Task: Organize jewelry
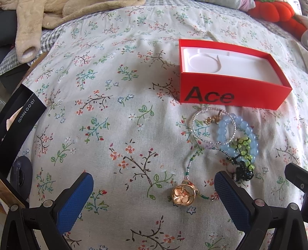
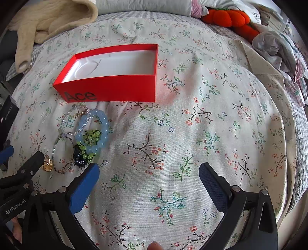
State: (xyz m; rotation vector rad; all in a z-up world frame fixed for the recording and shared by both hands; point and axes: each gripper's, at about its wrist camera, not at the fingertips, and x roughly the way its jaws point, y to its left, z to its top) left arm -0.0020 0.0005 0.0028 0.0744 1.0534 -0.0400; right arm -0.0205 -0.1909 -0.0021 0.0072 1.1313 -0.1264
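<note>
A red "Ace" box [image 1: 229, 90] [image 2: 115, 90] with a white moulded insert stands open on the floral bedspread, nothing in it. In front of it lies a tangle of jewelry: a light-blue bead bracelet [image 1: 248, 132] [image 2: 105, 125], a clear seed-bead bracelet [image 1: 196, 123] [image 2: 67, 117] with a gold charm, a green-and-black beaded piece [image 1: 243, 150] [image 2: 90, 137], and a thin beaded strand with a gold cage pendant [image 1: 183, 195] [image 2: 47, 165]. My left gripper [image 1: 154, 184] is open, the pendant between its fingers. My right gripper [image 2: 149, 174] is open over bare cloth, right of the pile.
A black phone box [image 1: 17, 119] lies at the left edge of the bed. A cream fleece garment [image 2: 50, 17] lies at the back left, an orange plush toy [image 2: 229, 17] at the back right, crumpled cloth [image 2: 279, 48] far right. The left gripper's body [image 2: 23, 177] shows beside the pile.
</note>
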